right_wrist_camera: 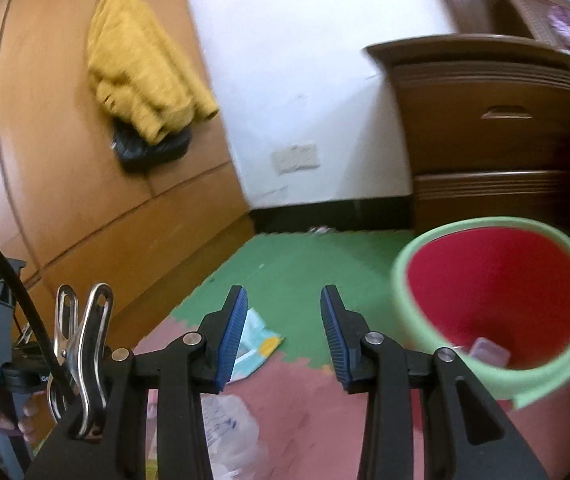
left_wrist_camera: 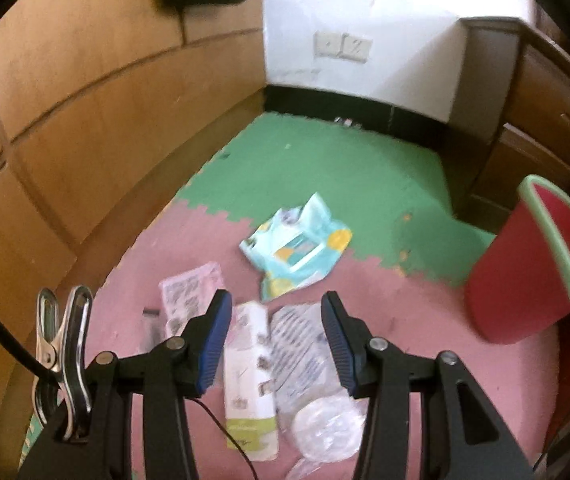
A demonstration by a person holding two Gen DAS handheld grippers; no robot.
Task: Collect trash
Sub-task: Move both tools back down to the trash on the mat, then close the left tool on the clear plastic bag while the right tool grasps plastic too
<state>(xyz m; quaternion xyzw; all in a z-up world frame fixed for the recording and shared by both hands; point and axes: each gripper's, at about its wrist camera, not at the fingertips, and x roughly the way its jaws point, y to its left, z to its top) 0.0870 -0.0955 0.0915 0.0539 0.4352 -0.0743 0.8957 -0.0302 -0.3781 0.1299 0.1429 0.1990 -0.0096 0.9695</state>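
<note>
Red bin (right_wrist_camera: 497, 300) stands right, one small piece inside, blurred. Both claws gape empty: left gripper (left_wrist_camera: 277, 340) above paper leaflet (left_wrist_camera: 247, 380) and clear wrappers (left_wrist_camera: 317, 392); right gripper (right_wrist_camera: 283, 336) idle. Risk: overlapped sheets sliding apart, pinch catching one.

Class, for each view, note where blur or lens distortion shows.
Left wrist view: wardrobe panels bow with fisheye curve; the wipes packet is smeared. Right wrist view: the dresser edge streaks; the red bin rim looks soft.
</note>
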